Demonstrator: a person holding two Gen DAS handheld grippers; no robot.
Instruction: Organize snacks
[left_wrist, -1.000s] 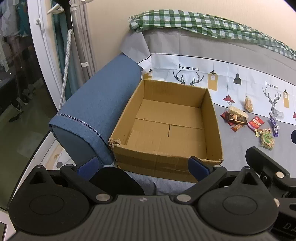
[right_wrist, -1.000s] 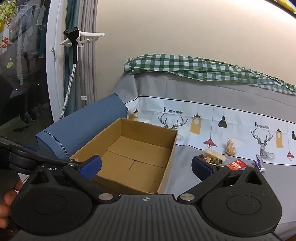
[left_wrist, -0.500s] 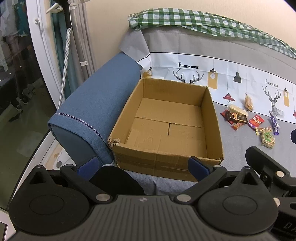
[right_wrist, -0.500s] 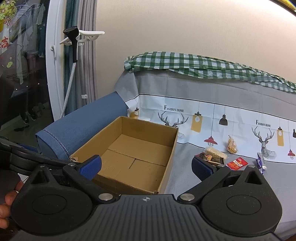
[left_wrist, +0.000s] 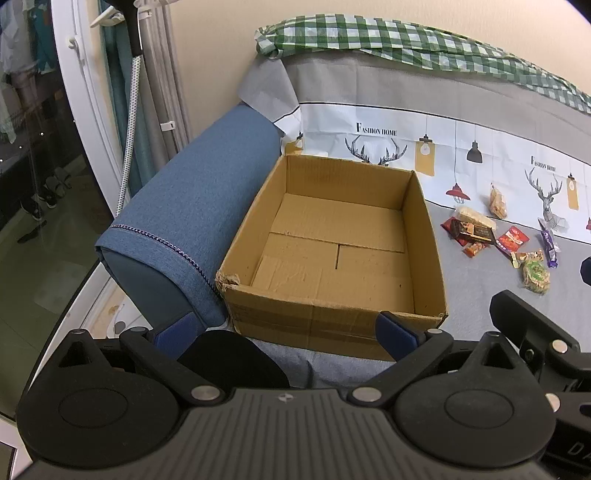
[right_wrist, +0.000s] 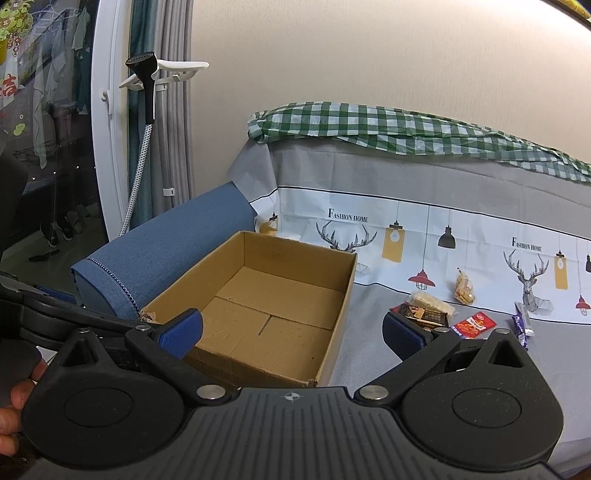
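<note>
Left wrist – cardboard box (left_wrist: 334, 254), snacks (left_wrist: 498, 240) beside

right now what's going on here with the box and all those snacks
A person holds a gripper in each hand over a covered sofa. Both the left gripper and the right gripper are open and hold nothing. The cardboard box sits beside the blue armrest and has nothing in it. The snacks lie in a loose cluster on the grey cover to the right of the box, untouched. Sorting has not started yet.
</note>
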